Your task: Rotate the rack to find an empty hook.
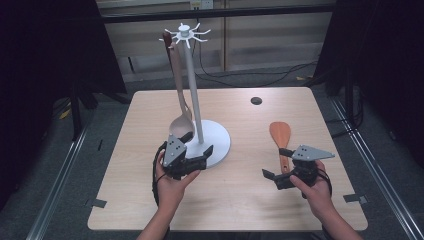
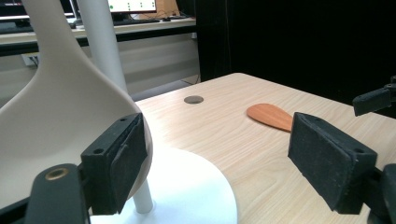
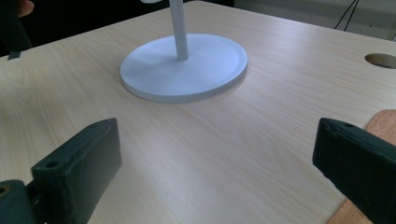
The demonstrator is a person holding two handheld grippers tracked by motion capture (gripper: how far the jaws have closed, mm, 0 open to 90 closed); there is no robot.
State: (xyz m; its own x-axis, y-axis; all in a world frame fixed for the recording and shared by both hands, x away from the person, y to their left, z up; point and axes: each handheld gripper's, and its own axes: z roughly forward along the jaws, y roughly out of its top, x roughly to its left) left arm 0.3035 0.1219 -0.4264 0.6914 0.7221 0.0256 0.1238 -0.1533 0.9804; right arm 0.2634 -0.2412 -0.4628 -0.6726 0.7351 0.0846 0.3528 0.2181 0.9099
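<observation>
A white utensil stand [image 1: 194, 95] rises from a round base [image 1: 218, 136] near the table's middle, with hooks around its top. From one hook hangs a beige spoon [image 1: 181, 121], its bowl low by the base. My left gripper [image 1: 196, 143] is open at the base; the spoon bowl [image 2: 60, 116] lies against the outer side of one jaw, and only the base [image 2: 187, 186] lies between the jaws. An orange wooden spatula [image 1: 280, 132] lies flat to the right. My right gripper [image 1: 276, 163] stands open over its handle end, with the spatula [image 3: 385, 123] beside one jaw.
A round cable hole [image 1: 256, 101] sits in the light wooden table [image 1: 235, 200] at the back right. Black cables trail over the floor behind the table. Dark curtains hang on both sides. The stand's base [image 3: 187, 65] lies ahead in the right gripper view.
</observation>
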